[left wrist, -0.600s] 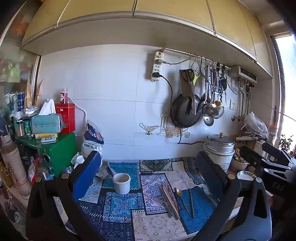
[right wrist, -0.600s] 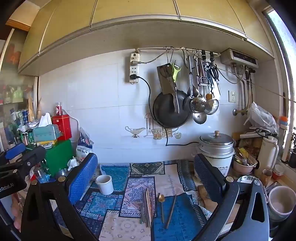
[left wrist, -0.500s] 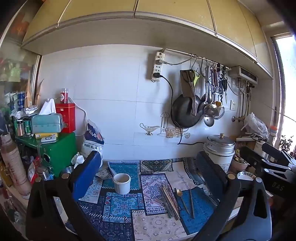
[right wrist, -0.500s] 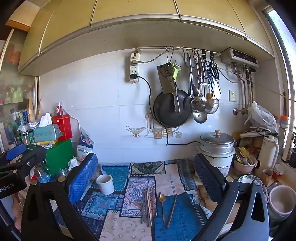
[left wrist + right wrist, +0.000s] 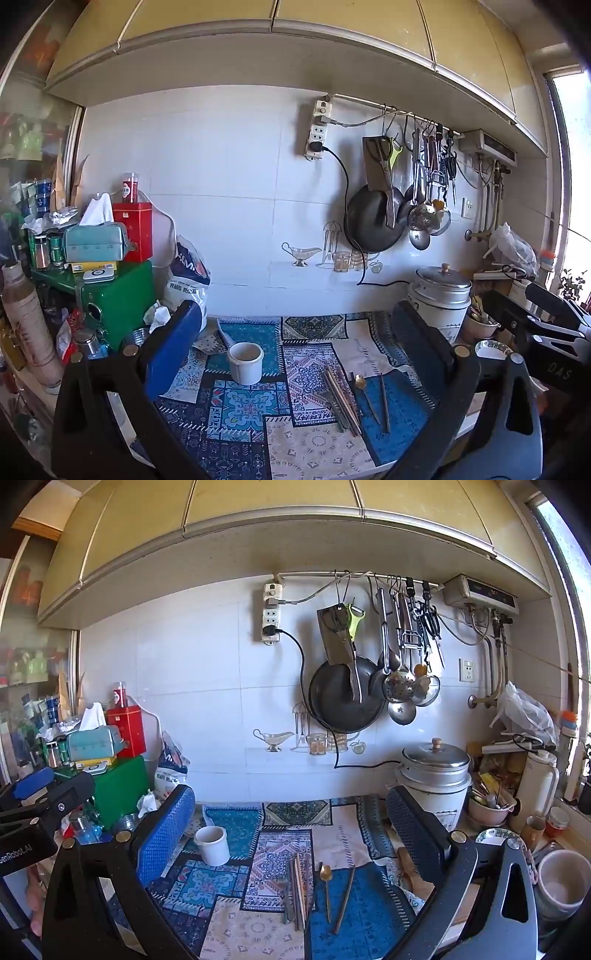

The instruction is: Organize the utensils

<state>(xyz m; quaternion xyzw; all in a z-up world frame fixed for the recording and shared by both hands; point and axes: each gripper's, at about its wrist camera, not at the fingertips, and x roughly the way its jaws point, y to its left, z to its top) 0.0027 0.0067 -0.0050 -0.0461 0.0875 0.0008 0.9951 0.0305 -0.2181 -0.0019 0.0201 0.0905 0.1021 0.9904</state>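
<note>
Both your left tongs (image 5: 291, 343) and right tongs (image 5: 291, 819) gape wide, holding nothing; the chopsticks (image 5: 298, 890), gold spoon (image 5: 326, 873) and fork lie on the patterned tabletop (image 5: 255, 934) cloth, right of the white cup (image 5: 212, 843)

A black pan (image 5: 345, 698) hangs above a lidded rice cooker (image 5: 434, 775).

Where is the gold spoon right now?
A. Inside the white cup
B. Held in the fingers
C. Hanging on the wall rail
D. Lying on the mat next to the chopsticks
D: the spoon lies flat on the mat beside the chopsticks, apart from the cup, and neither gripper holds anything.
</note>
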